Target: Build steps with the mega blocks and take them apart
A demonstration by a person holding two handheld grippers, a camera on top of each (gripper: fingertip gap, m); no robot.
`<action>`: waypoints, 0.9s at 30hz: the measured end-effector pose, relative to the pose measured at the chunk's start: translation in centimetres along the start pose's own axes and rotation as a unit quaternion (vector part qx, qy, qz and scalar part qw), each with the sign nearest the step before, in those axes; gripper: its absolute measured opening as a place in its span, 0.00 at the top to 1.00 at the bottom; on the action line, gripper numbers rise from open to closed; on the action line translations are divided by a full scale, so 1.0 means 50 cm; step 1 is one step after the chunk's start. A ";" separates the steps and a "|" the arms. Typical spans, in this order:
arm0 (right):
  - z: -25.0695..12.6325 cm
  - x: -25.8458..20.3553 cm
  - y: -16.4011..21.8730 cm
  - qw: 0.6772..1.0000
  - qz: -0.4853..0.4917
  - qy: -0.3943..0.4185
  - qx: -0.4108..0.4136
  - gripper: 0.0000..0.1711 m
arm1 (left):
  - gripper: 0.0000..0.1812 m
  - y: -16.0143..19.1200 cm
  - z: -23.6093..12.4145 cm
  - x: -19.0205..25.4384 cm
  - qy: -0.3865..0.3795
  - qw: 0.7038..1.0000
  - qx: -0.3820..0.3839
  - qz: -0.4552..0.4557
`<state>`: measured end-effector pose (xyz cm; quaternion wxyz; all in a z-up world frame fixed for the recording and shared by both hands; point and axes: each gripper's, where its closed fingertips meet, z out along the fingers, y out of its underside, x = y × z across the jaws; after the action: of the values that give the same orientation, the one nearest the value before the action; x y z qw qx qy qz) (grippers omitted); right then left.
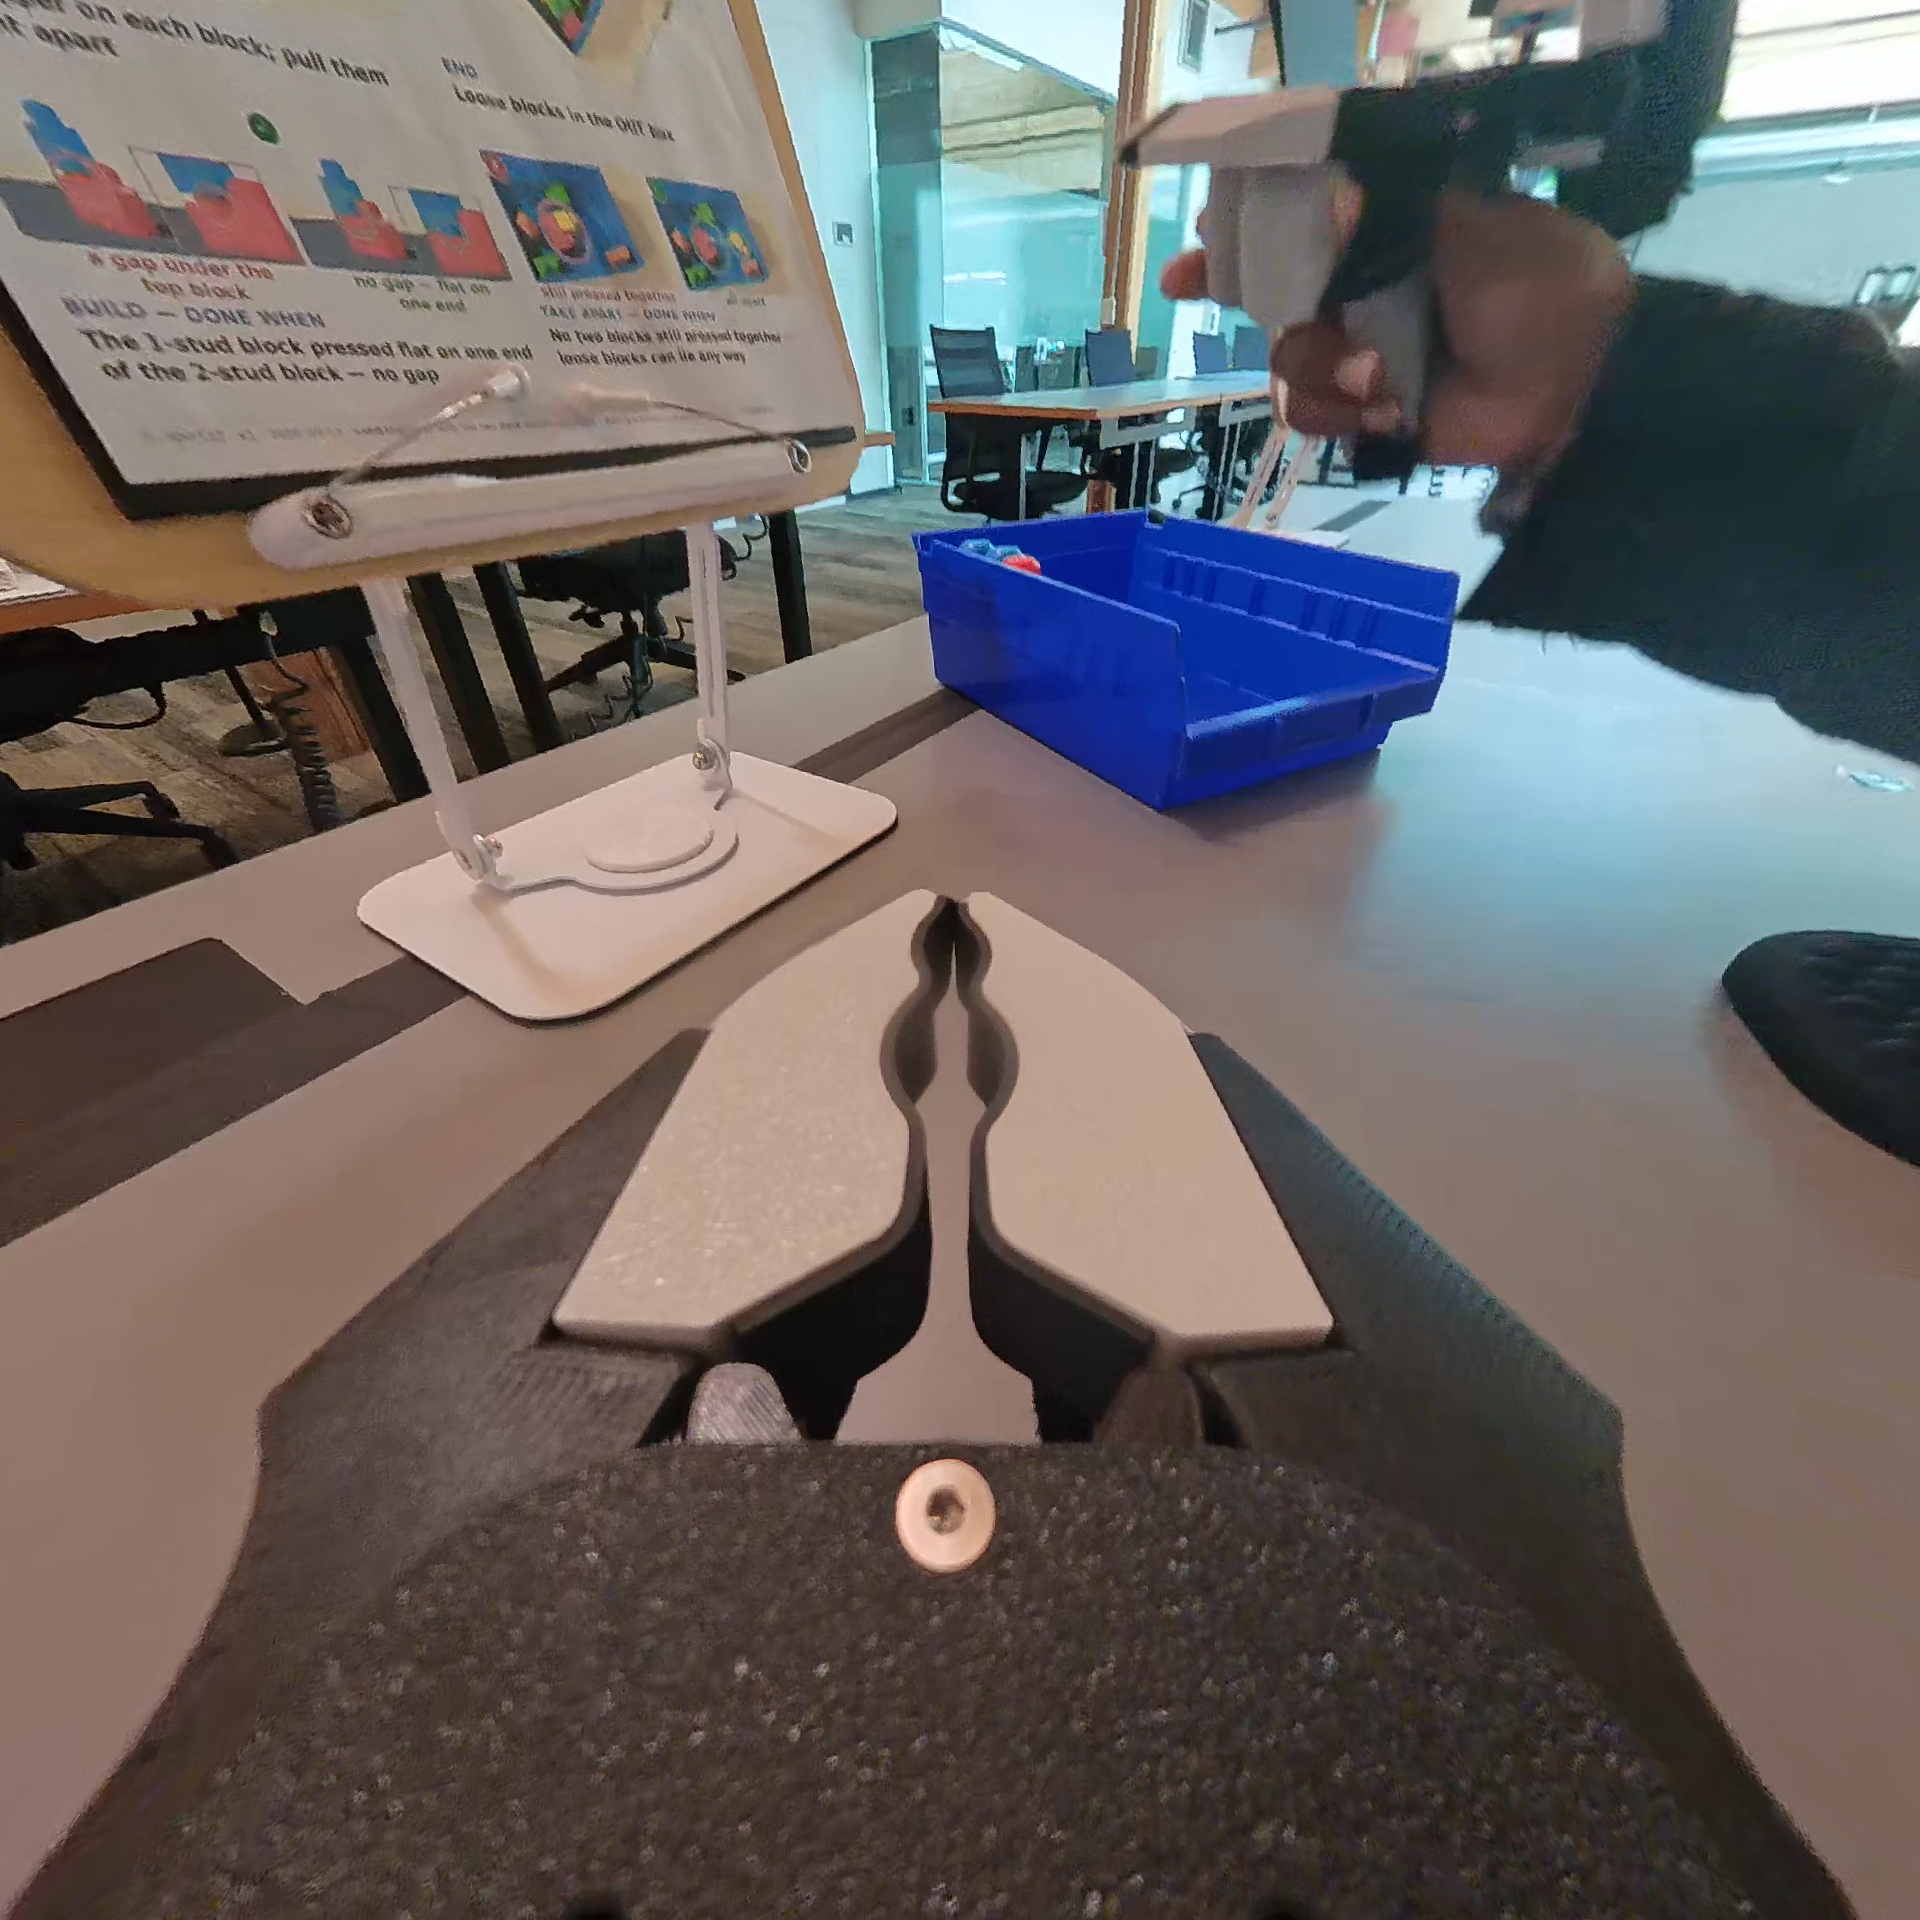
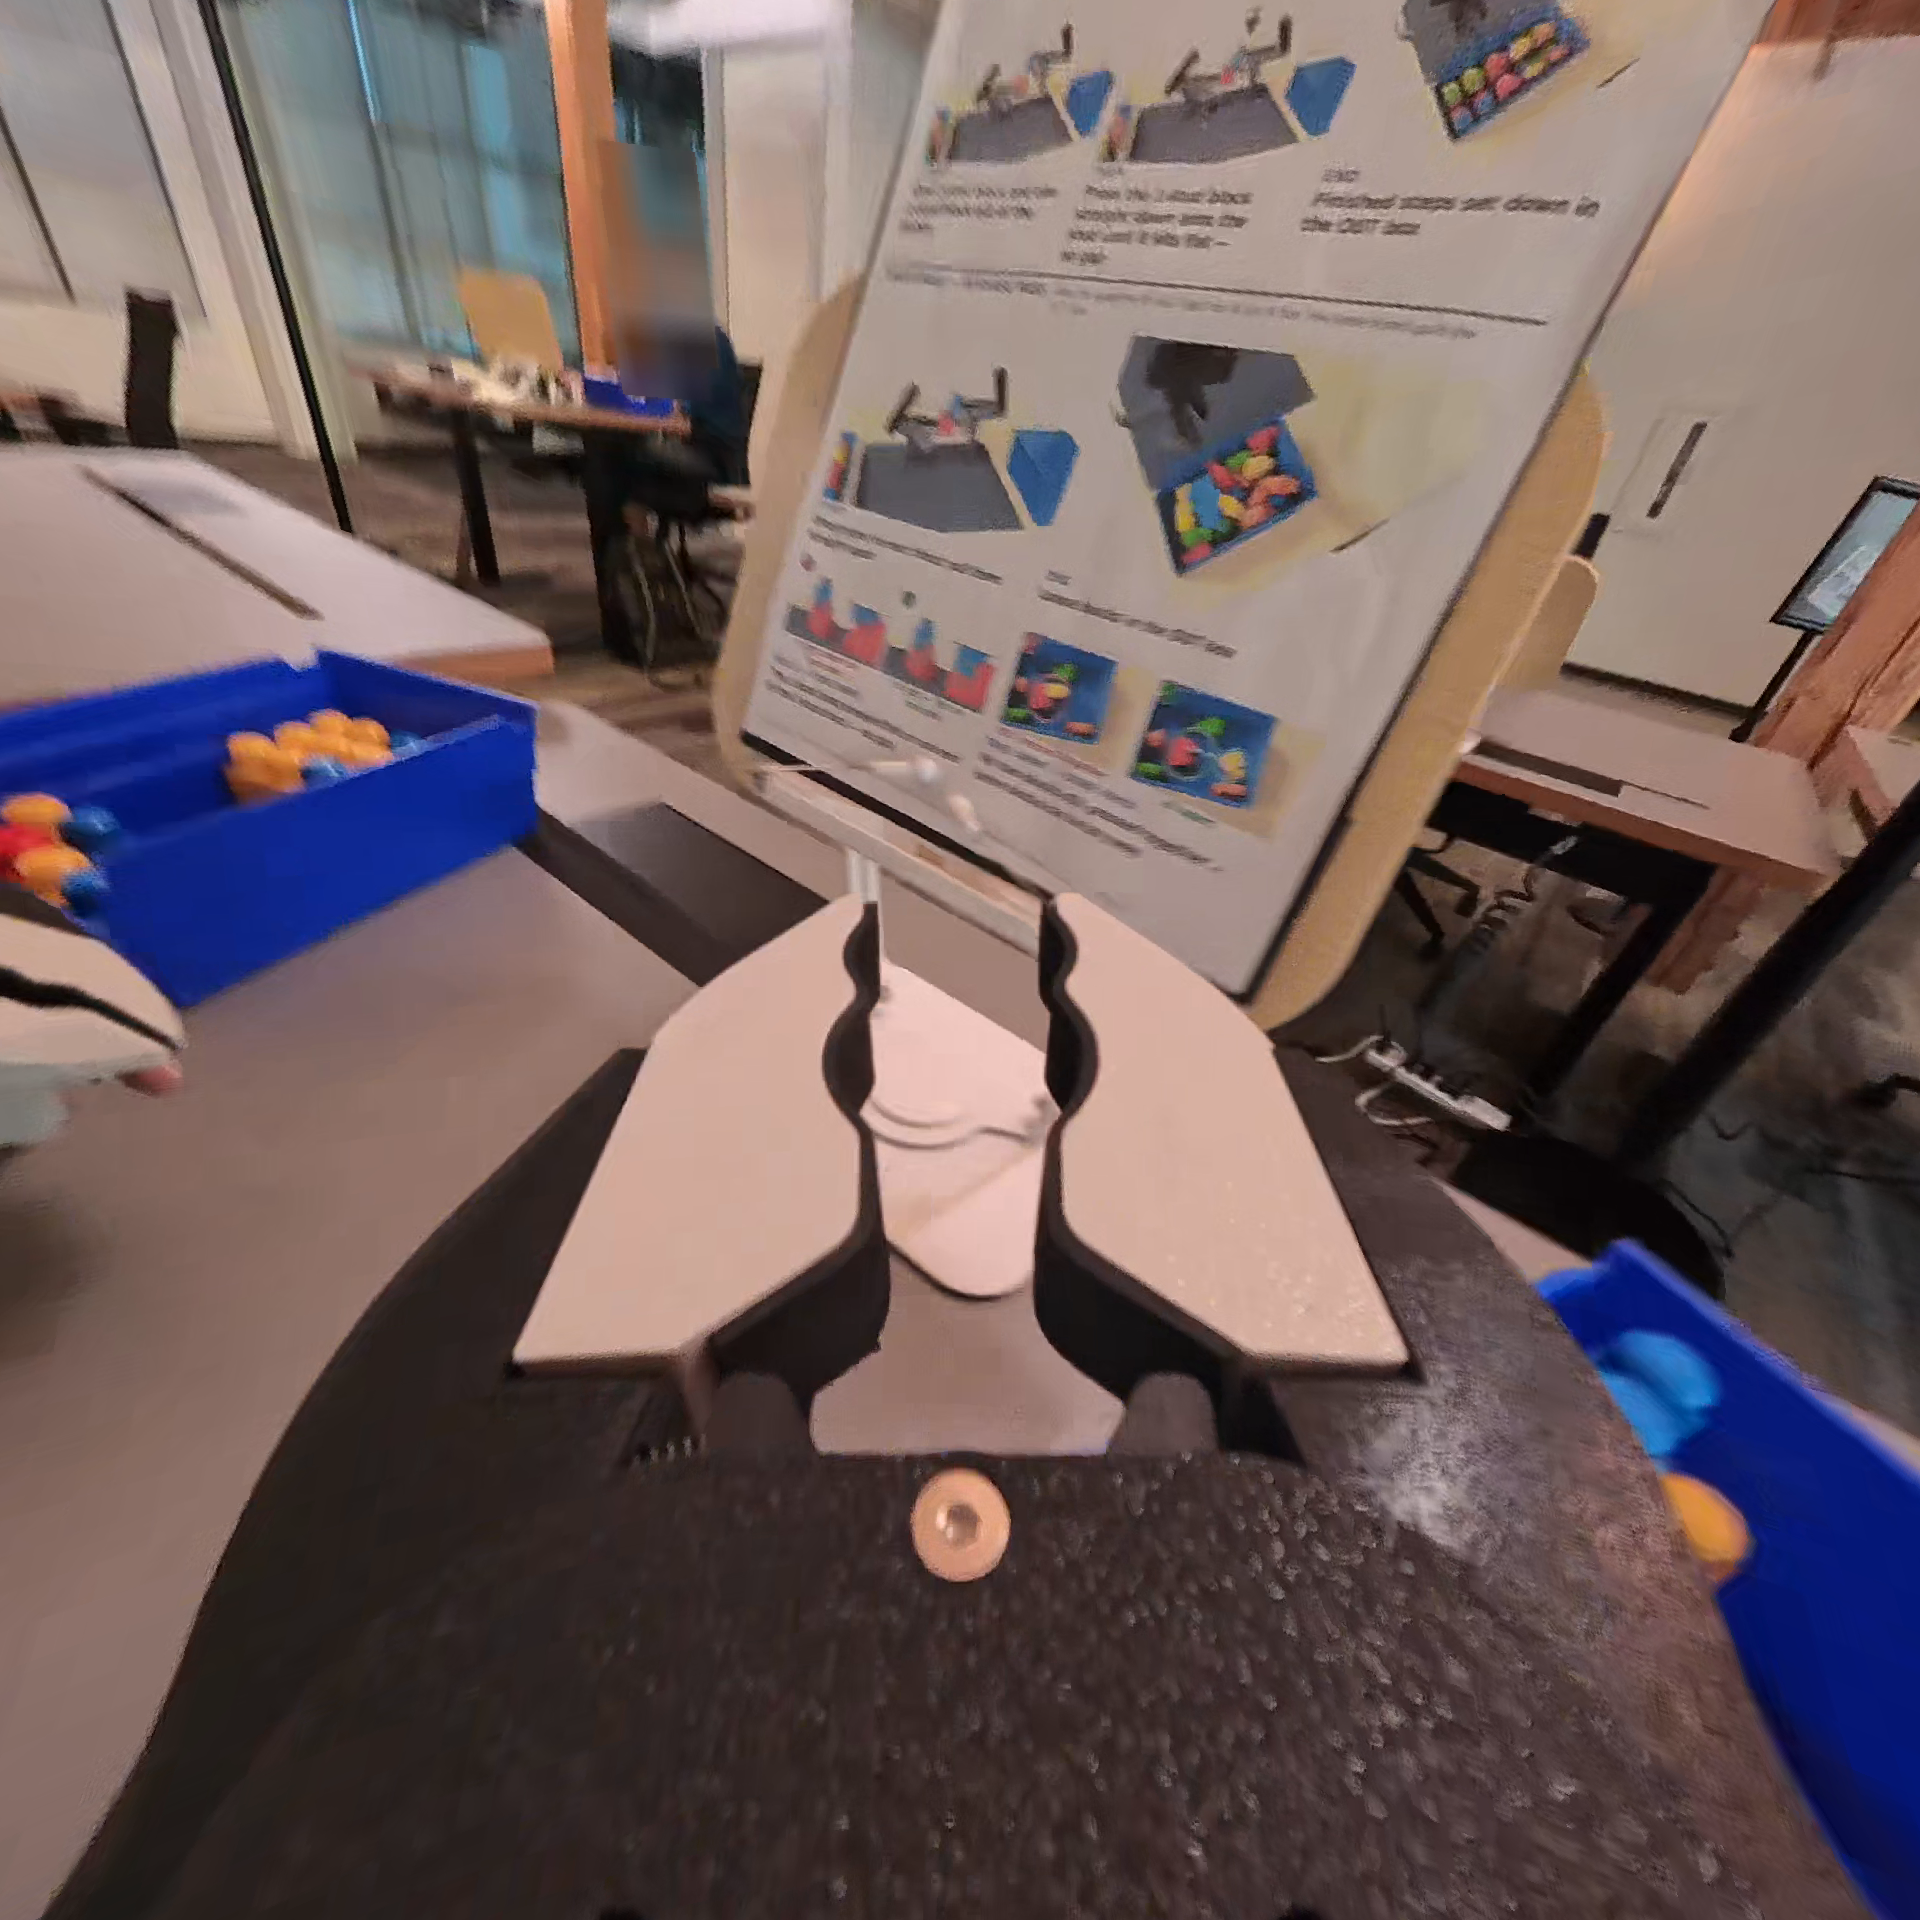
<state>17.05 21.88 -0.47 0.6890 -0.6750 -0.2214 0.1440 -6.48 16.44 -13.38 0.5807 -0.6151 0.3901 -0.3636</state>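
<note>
My left gripper [image 1: 954, 916] is shut and empty, low over the grey table [image 1: 1455, 935]. A blue bin [image 1: 1184, 644] stands ahead to the right, with a few blocks [image 1: 1003, 556] showing in its far corner. My right gripper [image 2: 956, 914] is open and empty, raised and facing the instruction sheet [image 2: 1174, 499]. It also shows in the left wrist view [image 1: 1278, 239], held by a hand above the bin. In the right wrist view a blue bin [image 2: 343, 831] at left holds orange, blue and red blocks [image 2: 312, 748]. A second blue bin [image 2: 1787, 1538] at lower right holds blue and orange blocks.
The instruction sheet sits on a white stand [image 1: 623, 883] on the table's far side. A black textured object [image 1: 1839, 1029] lies at the right table edge. A person's hand and sleeve [image 2: 73, 1018] show at the left. Desks and chairs stand behind. There is about 30 cm between the tips of the two grippers. The black textured object [image 1: 1839, 1029] is about 30 cm from my left fingertips.
</note>
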 end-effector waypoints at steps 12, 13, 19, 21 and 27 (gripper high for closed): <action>-0.010 -0.185 0.168 0.994 0.050 0.086 0.047 1.00 | 1.00 -0.036 -0.019 -0.032 -0.061 0.998 0.028 0.001; -0.004 -0.190 0.184 0.995 0.047 0.078 0.035 1.00 | 1.00 -0.036 -0.021 -0.035 -0.067 0.997 0.029 0.004; 0.001 -0.202 0.189 0.997 0.047 0.062 0.031 1.00 | 1.00 -0.077 -0.051 -0.069 -0.114 0.993 0.035 0.010; 0.001 -0.199 0.194 0.997 0.043 0.065 0.027 1.00 | 1.00 -0.119 -0.083 -0.096 -0.148 0.988 0.047 0.022; 0.006 -0.190 0.208 0.996 0.044 0.072 0.018 1.00 | 1.00 -0.187 -0.222 -0.276 -0.254 0.967 -0.018 0.029</action>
<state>9.76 17.93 -11.84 0.7080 -0.6802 -0.1387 0.1297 -21.91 24.33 -3.27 0.6599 -0.6862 0.2541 -0.1709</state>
